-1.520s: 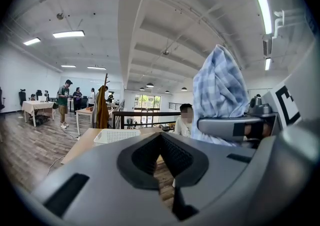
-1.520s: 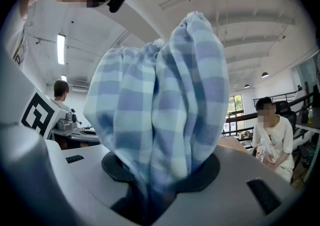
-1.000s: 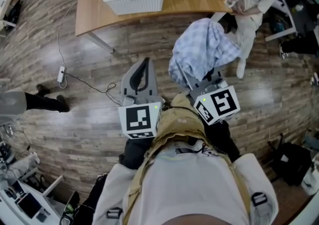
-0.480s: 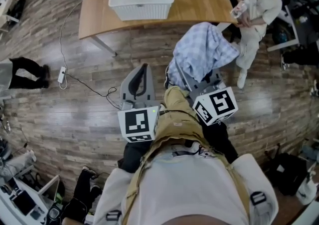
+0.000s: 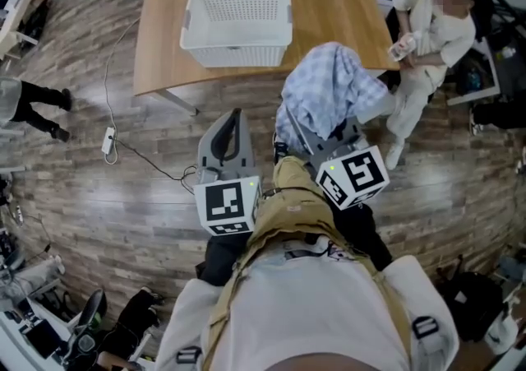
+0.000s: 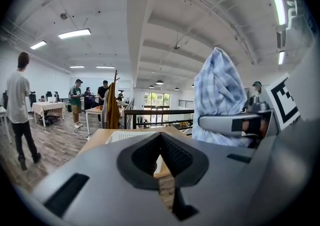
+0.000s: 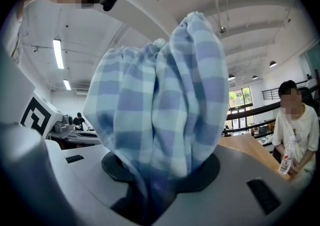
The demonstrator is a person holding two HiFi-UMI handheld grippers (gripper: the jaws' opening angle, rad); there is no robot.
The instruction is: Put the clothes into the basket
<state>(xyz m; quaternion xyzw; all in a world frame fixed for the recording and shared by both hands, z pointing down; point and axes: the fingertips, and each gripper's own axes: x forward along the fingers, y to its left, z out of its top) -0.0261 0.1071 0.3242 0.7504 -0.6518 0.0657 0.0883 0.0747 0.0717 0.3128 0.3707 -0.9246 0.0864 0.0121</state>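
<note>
Above the wood floor (image 5: 123, 197), just off the bench (image 5: 329, 7) edge: the right claw (image 7: 150, 195) was clamped on a blue-and-white checked cloth (image 5: 329, 94). The cloth was bunched, its lower end pinched between the jaws. Its long axis stood upright, rising to a rounded peak above the claw. It hung in the air near the white basket (image 5: 234, 55) but apart from it. The basket sat on the bench with its long side towards the claws. The left claw (image 6: 160, 142) pointed at the bench, its jaws drawn together at the tips and gripping nothing. Each claw's cube (image 5: 353, 176) bore black square markers.
</note>
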